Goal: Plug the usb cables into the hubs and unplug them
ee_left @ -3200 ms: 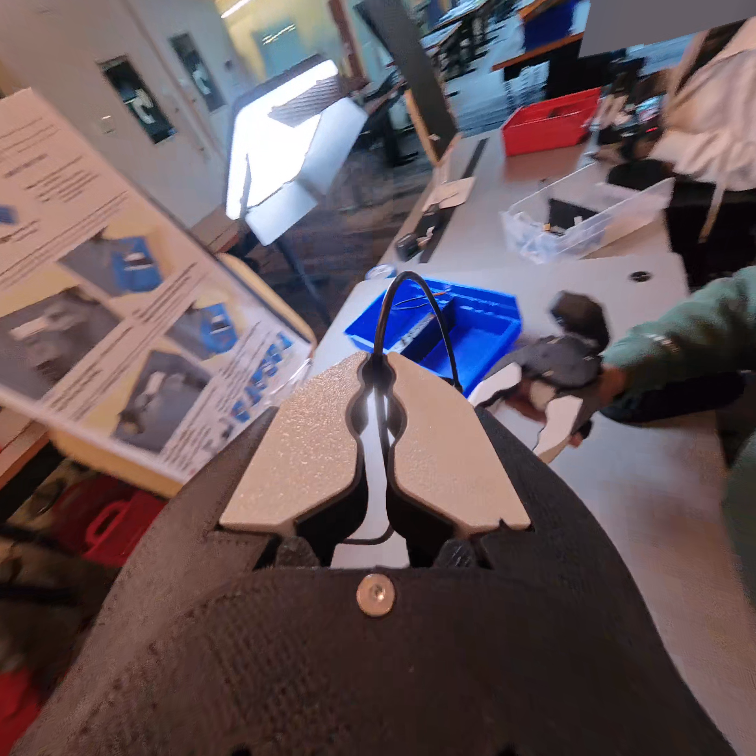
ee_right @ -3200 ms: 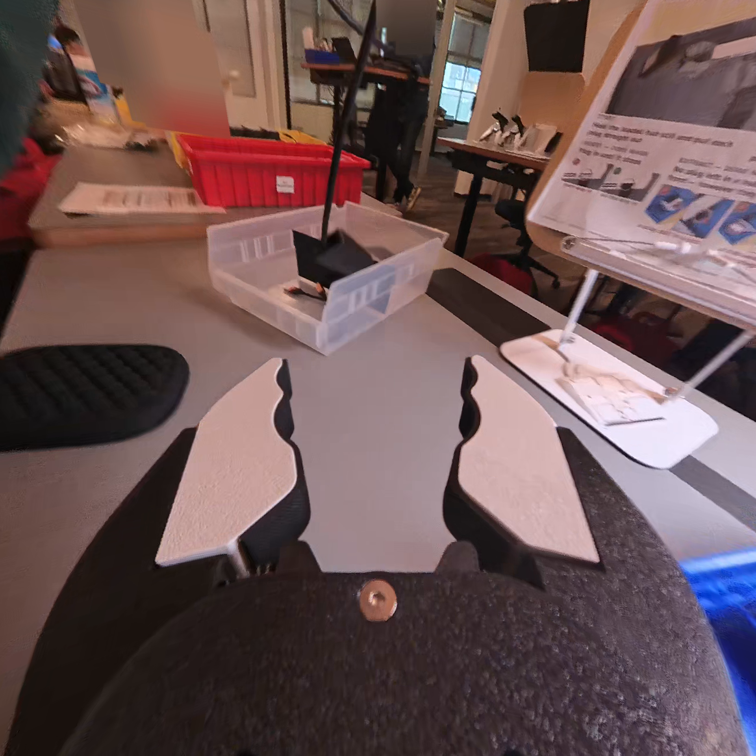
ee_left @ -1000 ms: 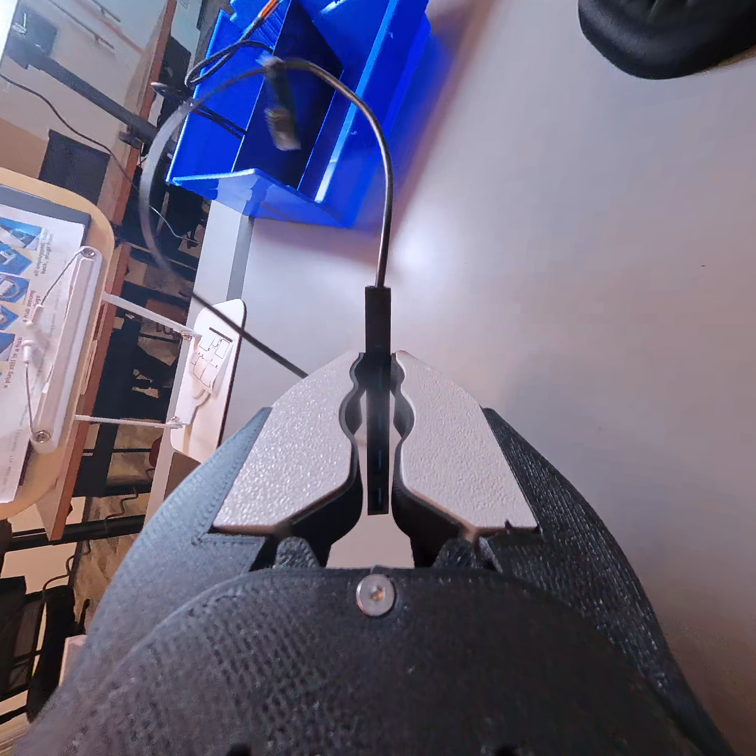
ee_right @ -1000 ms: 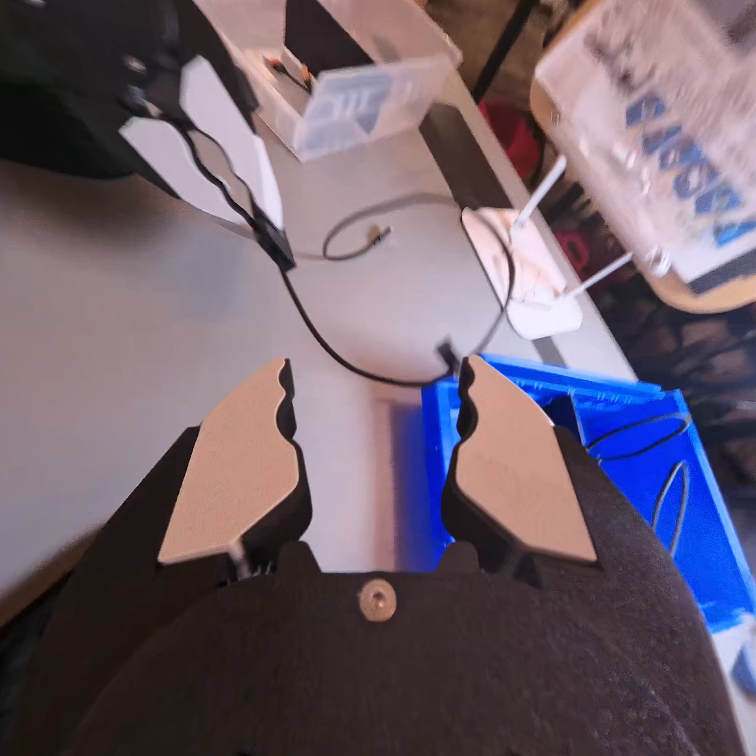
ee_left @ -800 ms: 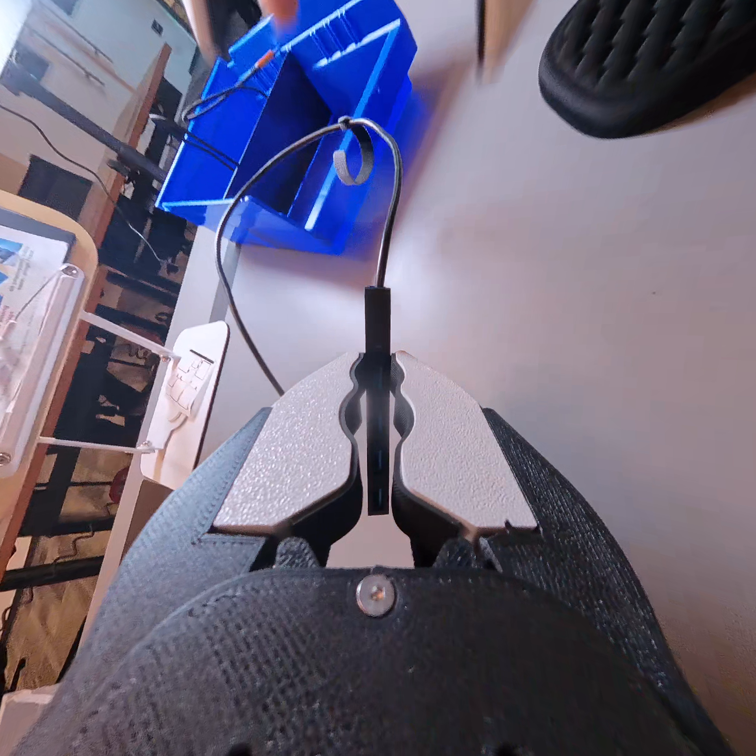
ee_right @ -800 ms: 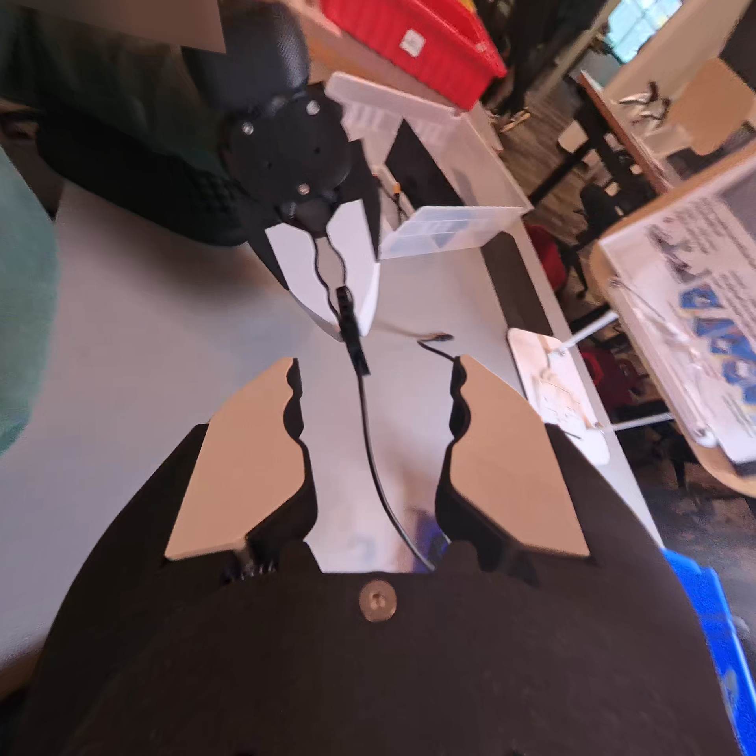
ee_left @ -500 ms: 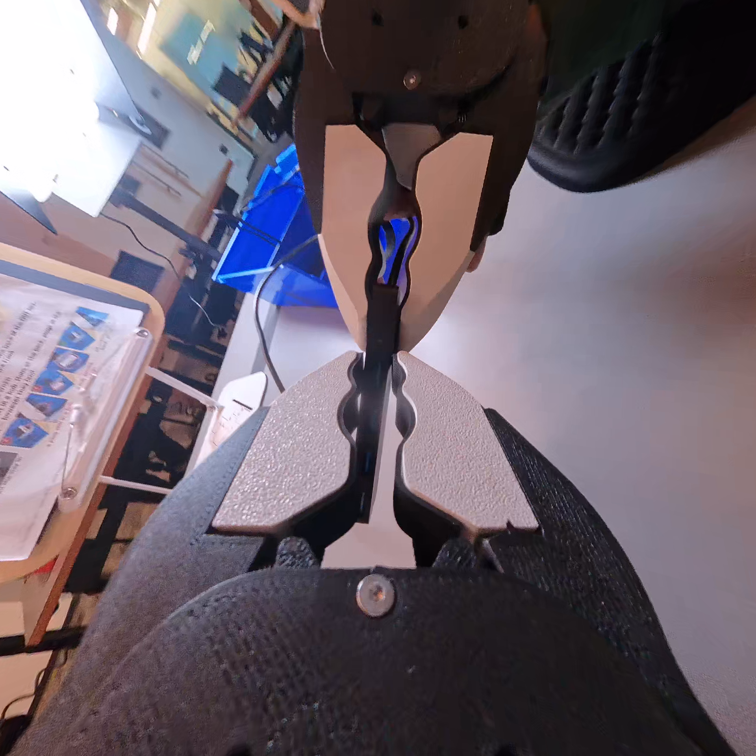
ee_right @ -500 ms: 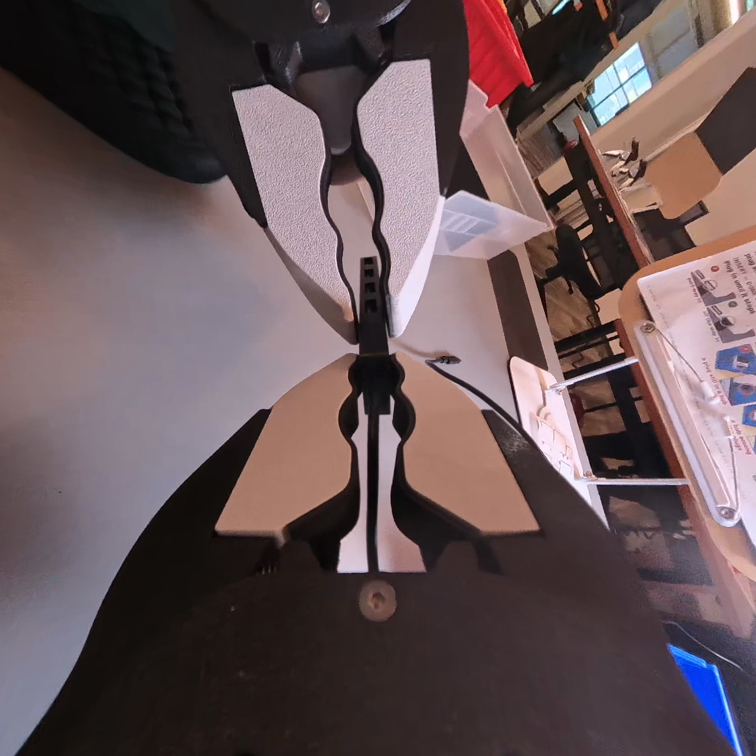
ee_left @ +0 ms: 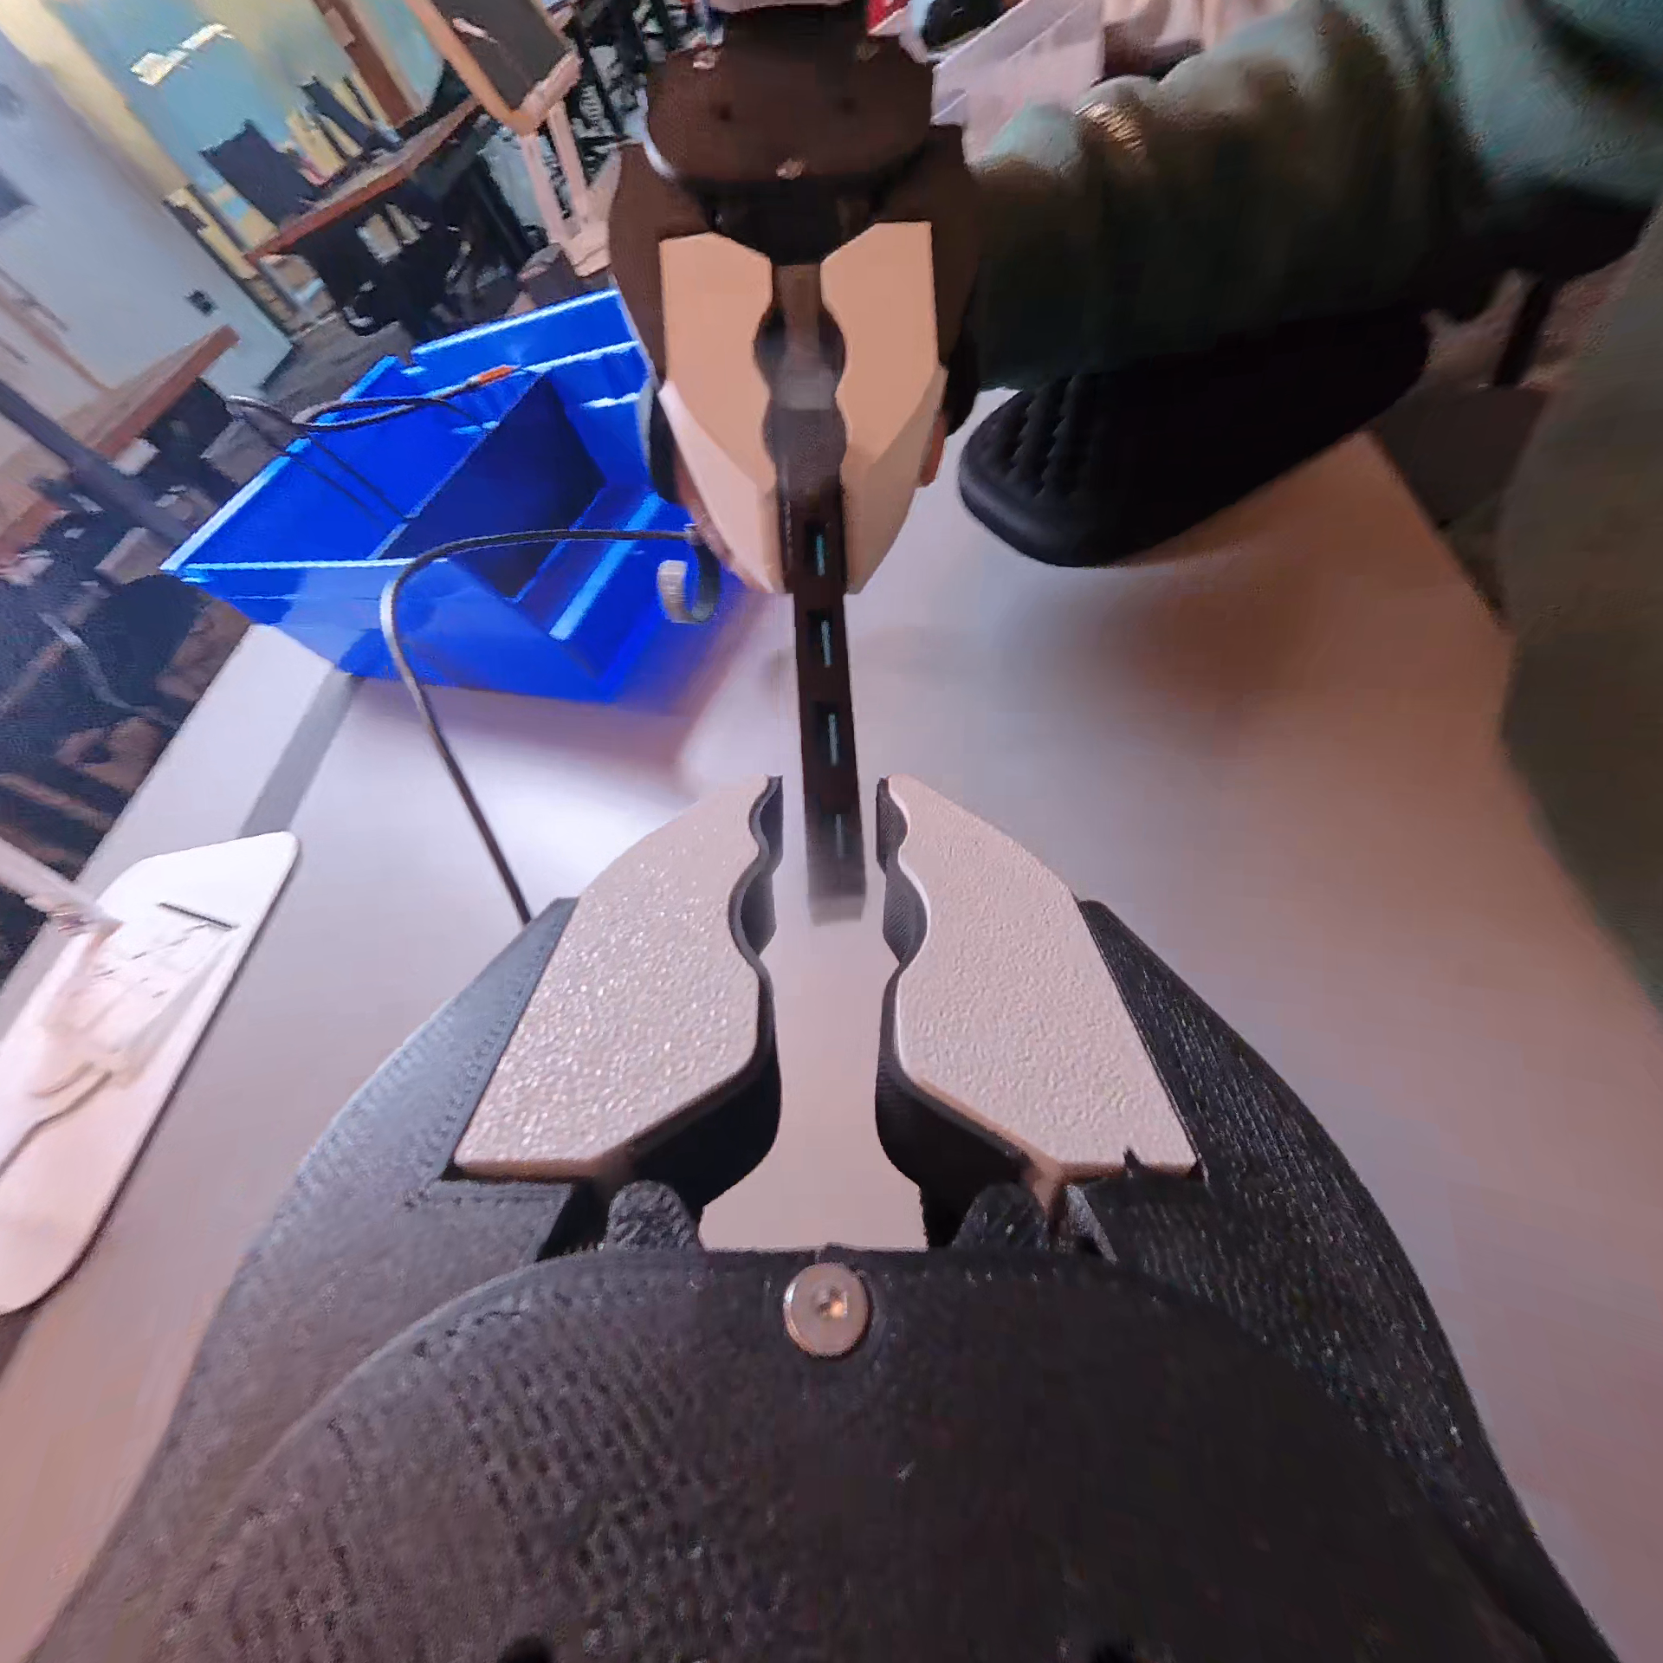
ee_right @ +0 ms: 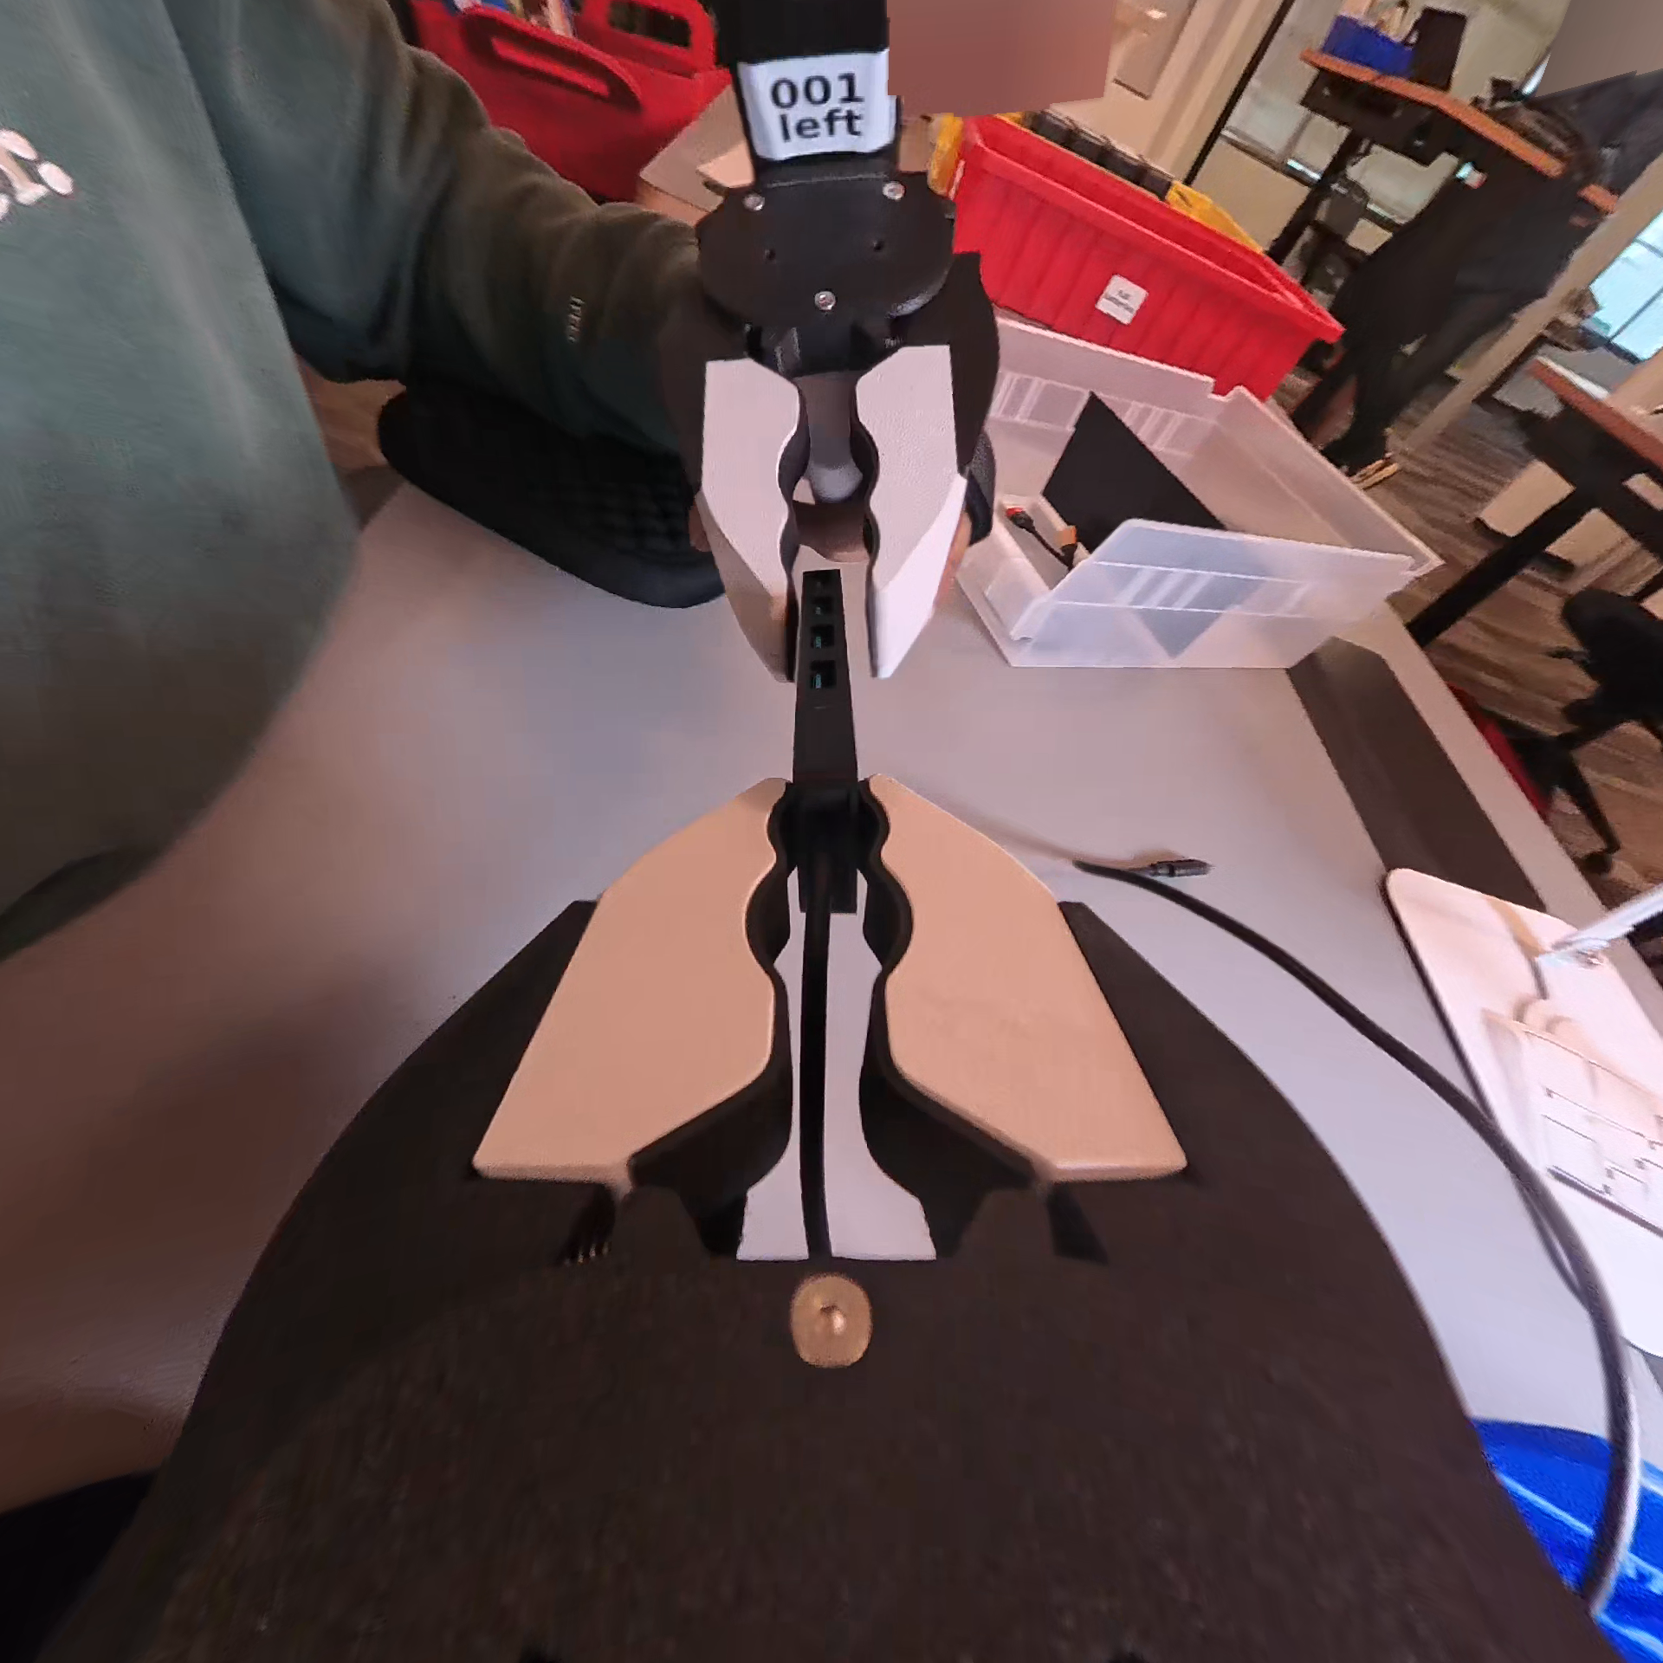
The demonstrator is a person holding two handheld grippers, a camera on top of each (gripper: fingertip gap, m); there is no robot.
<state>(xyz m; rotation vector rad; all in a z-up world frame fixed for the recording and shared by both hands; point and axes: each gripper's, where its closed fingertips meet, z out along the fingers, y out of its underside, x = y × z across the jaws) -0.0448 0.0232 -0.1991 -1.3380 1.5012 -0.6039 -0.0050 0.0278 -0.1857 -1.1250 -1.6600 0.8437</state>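
— Position of the hub [ee_left: 826, 720]?

— Above the table [ee_left: 1170, 810], end-on between the two grippers, which face each other. Its cable end sits between the right gripper [ee_right: 823, 801] fingers; its far end lies between the left gripper [ee_left: 823, 792] fingers, apart from both.

— The cable [ee_right: 1350, 1035]?

— Runs back from the right gripper, then over the table to its right, plug end resting on the surface.

— Surroundings, from the right wrist view?

— Clear bin [ee_right: 1170, 576] ahead-right on the table; red bin [ee_right: 1125, 243] behind it. Stand base [ee_right: 1530, 1017] at right edge. Blue bin [ee_left: 405, 540] front-left of the left gripper.
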